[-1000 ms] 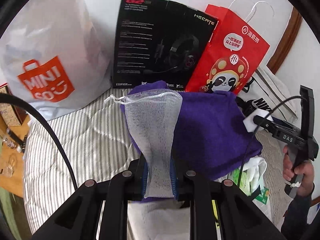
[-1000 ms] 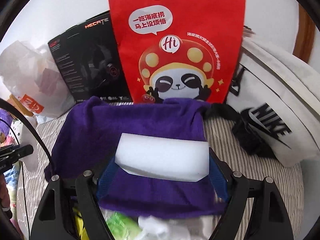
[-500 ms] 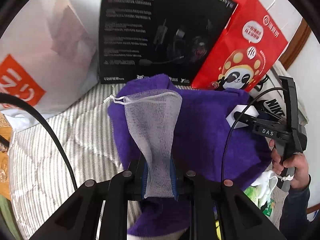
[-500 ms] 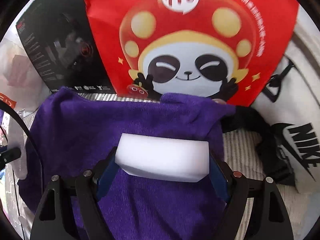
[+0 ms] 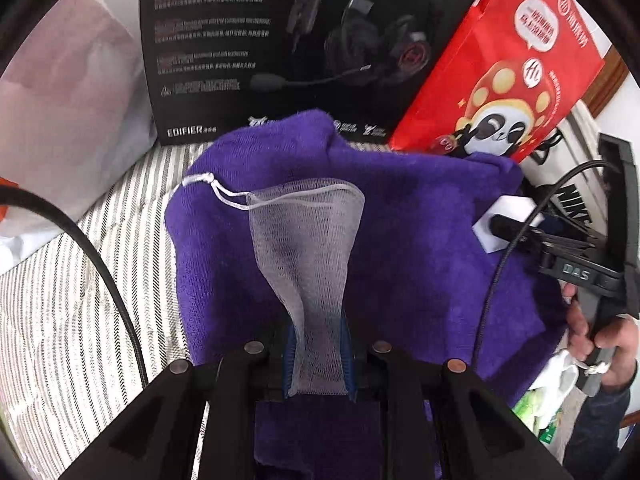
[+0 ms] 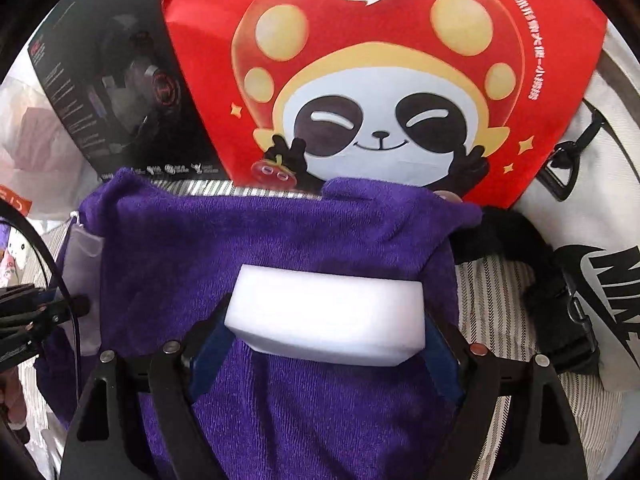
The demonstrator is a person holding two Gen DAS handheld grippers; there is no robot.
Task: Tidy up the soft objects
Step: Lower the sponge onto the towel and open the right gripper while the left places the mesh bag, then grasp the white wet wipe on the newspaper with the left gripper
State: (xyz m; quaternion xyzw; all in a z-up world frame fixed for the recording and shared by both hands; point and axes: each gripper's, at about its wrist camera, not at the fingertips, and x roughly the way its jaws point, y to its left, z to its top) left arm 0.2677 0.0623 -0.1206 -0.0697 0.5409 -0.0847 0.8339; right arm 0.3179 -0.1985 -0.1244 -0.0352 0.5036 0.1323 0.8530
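Note:
A purple towel [image 5: 420, 248] lies spread on the striped bed cover [image 5: 72, 304]; it also fills the right wrist view [image 6: 248, 248]. My left gripper [image 5: 318, 356] is shut on a white mesh drawstring pouch [image 5: 308, 240], which hangs forward over the towel. My right gripper [image 6: 326, 344] is shut on a white foam sponge block [image 6: 326, 316] and holds it just above the towel. The right gripper [image 5: 560, 256] with the sponge [image 5: 502, 224] shows in the left wrist view over the towel's right edge. The pouch [image 6: 82, 264] shows at the left of the right wrist view.
A black headset box [image 5: 280, 40], a red panda paper bag [image 6: 380, 80], a white plastic shopping bag [image 5: 68, 112] and a white Nike bag [image 6: 592, 248] with black straps [image 6: 540, 280] stand along the wall behind the towel. White and green packets [image 5: 548, 388] lie at the right.
Both grippers have moved forward toward the wall and lower over the purple towel, each holding the same item. The box and red bag loom larger.

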